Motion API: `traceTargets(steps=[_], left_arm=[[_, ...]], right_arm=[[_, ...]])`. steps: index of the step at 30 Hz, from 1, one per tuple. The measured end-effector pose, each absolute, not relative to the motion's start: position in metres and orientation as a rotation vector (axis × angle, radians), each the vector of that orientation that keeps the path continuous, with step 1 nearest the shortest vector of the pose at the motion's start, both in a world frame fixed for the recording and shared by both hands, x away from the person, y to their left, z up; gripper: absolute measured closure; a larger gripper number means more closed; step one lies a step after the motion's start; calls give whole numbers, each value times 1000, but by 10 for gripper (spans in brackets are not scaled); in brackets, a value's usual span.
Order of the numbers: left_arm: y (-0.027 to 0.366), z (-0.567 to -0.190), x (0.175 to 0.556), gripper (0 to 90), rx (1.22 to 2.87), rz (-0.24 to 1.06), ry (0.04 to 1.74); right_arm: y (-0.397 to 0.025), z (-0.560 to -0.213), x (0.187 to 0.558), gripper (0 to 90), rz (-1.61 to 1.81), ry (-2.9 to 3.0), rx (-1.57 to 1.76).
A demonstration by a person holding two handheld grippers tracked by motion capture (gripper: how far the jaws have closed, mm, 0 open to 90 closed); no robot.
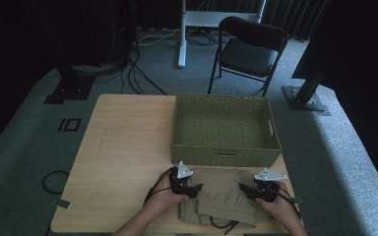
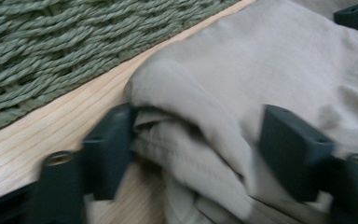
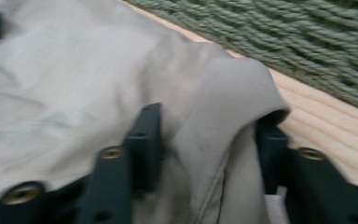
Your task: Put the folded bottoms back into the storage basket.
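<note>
A folded beige garment [image 1: 224, 194] lies at the table's front edge, just in front of a green woven basket [image 1: 225, 153]. My left gripper [image 1: 196, 189] holds the garment's left side and my right gripper [image 1: 244, 188] its right side. In the left gripper view, a thick bulging fold of the garment [image 2: 205, 116] is pressed between the jaws of the left gripper [image 2: 196, 149]. In the right gripper view, the right gripper [image 3: 207, 144] pinches a raised fold of the garment [image 3: 228, 93]. Both views are slightly blurred.
The basket's woven wall [image 2: 51, 46] [image 3: 307, 37] stands close behind the garment, with a narrow strip of wooden table [image 1: 123, 142] between them. A black folding chair [image 1: 248, 49] and cables are on the floor beyond the table.
</note>
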State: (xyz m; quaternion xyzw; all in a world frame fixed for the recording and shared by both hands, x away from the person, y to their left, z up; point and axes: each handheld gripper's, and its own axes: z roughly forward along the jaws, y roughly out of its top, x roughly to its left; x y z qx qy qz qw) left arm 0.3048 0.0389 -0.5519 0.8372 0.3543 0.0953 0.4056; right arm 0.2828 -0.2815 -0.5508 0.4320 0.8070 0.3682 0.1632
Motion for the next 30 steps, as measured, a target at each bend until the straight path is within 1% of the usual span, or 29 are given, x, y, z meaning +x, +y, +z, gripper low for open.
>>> traceTargets(steps=[1,2,3,4,6,7,12,16,26,30], left_arm=[[39,-552,305,455,2113,240,894],[39,-553,306,549,2087,175,898],[39,-553,306,635,2087,175,898],[39,-553,307,635,2088,149,889],[41,-553,307,749,2063,110,898],[41,-553,307,765,2063,110,898],[43,-549,304,788,2066,123,871],[45,-539,305,790,2009,126,867],[51,-514,301,796,2006,165,809],[53,-502,299,799,1981,174,795]], right_arm=[[-281,-551,283,575,1050,2301,1232],[-279,-549,282,666,1055,2312,1252],[-279,-549,282,666,1055,2312,1252],[-276,-549,282,732,1056,2319,1262],[-270,-546,280,781,1022,2319,1261],[-270,-546,280,781,1022,2319,1261],[-272,-540,280,799,1053,2316,1297],[-272,-530,279,802,1095,2293,1295],[-272,-503,272,805,1213,2258,1269],[-271,-492,270,805,1267,2244,1243]])
